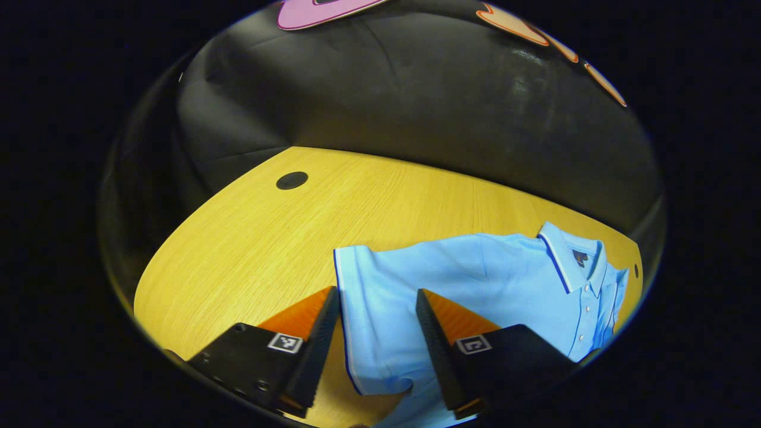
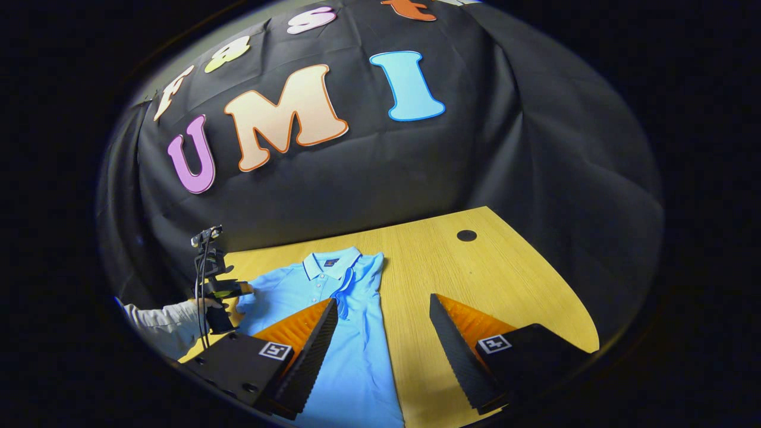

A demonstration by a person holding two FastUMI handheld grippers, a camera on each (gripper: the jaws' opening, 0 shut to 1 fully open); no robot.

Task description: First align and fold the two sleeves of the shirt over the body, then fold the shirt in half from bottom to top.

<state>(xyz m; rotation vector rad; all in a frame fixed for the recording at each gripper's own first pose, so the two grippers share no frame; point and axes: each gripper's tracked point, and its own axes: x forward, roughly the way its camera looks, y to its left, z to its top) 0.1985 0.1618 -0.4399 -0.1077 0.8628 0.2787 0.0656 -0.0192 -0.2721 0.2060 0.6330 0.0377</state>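
- The light blue polo shirt [image 2: 351,333] with a white collar lies on the yellow wooden table [image 2: 505,279], near its left side.
- One sleeve [image 2: 359,279] looks already folded over the body, so that part seems done.
- The other short sleeve [image 1: 368,297] sticks out flat, not folded yet.
- The left gripper [image 1: 377,333] is wide open, its fingers on each side of that sleeve, not pinching.
- The right gripper [image 2: 383,345] is wide open too, holding nothing.
- Bottom-to-top fold is left.

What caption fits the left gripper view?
Open left hand-held gripper straddling the spread sleeve of a light blue polo shirt on a wooden table.
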